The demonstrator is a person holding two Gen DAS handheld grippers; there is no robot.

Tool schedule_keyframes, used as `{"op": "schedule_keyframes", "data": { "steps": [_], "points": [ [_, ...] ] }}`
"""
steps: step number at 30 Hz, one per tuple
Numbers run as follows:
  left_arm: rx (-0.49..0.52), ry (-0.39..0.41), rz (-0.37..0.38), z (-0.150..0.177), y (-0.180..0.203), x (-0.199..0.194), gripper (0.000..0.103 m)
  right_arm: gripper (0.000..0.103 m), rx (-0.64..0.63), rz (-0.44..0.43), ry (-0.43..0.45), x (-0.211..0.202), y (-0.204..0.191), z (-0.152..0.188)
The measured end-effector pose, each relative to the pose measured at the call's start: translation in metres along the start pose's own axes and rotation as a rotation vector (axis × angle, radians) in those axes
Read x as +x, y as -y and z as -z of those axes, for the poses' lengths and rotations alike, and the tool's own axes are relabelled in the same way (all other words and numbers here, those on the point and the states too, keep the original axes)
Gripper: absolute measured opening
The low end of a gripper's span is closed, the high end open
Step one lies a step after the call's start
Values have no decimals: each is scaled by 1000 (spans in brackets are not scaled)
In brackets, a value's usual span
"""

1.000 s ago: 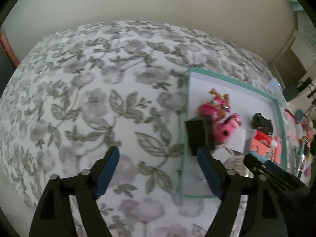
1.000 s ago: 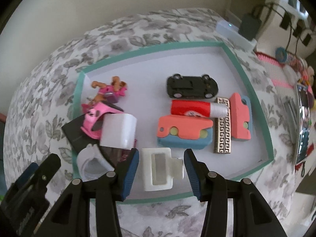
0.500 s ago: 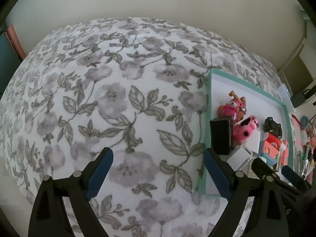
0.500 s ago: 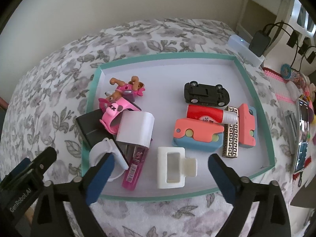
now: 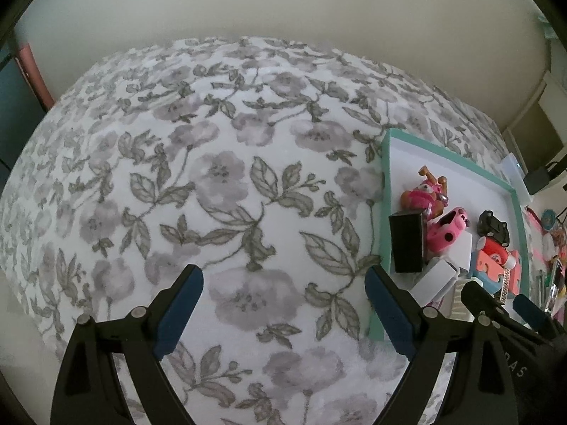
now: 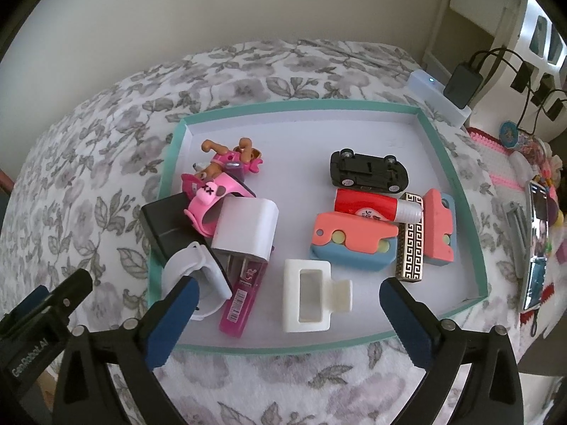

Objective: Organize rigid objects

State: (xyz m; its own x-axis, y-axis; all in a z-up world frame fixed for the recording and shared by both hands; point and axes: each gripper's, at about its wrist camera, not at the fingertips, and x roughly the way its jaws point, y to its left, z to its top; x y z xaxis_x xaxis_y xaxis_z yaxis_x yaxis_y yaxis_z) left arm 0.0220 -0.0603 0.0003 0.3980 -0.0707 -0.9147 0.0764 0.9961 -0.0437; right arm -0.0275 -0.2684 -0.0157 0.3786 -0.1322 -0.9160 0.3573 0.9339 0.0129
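floral bedspread [image 6: 106, 163] | white clip [image 6: 312, 297] between right tool [image 6: 287, 313] fingers, untouched

The right tool [image 6: 287, 288] hangs wide apart above a white clip [image 6: 308, 295] in the teal-rimmed tray [image 6: 301, 107].

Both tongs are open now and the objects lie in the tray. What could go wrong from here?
1. The white cube leans on the pink watch and the black box. Pulling one out could topple the pile.
2. The white clip lies near the tray front edge, between the open right tongs. A sloppy grasp might push it over the rim.
3. The left tongs hang close to the tray's side and could bump it.
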Motion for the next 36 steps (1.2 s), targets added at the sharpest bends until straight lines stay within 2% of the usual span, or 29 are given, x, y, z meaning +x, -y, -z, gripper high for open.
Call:
{"op": "schedule_keyframes", "data": {
  "steps": [7, 11, 16, 36],
  "points": [
    [7, 26, -11, 0, 0, -9, 93, 103, 0, -10, 30, -9, 0, -1],
    [-5, 23, 7, 0, -1, -10, 93, 103, -7, -10, 38, -11, -3, -2],
    [16, 39, -21, 1, 3, -12, 93, 103, -10, -10, 43, -12, -4, -2],
    [10, 21, -57, 1, -1, -5, 93, 103, -19, -8, 40, -12, -5, -3]
  ]
}}
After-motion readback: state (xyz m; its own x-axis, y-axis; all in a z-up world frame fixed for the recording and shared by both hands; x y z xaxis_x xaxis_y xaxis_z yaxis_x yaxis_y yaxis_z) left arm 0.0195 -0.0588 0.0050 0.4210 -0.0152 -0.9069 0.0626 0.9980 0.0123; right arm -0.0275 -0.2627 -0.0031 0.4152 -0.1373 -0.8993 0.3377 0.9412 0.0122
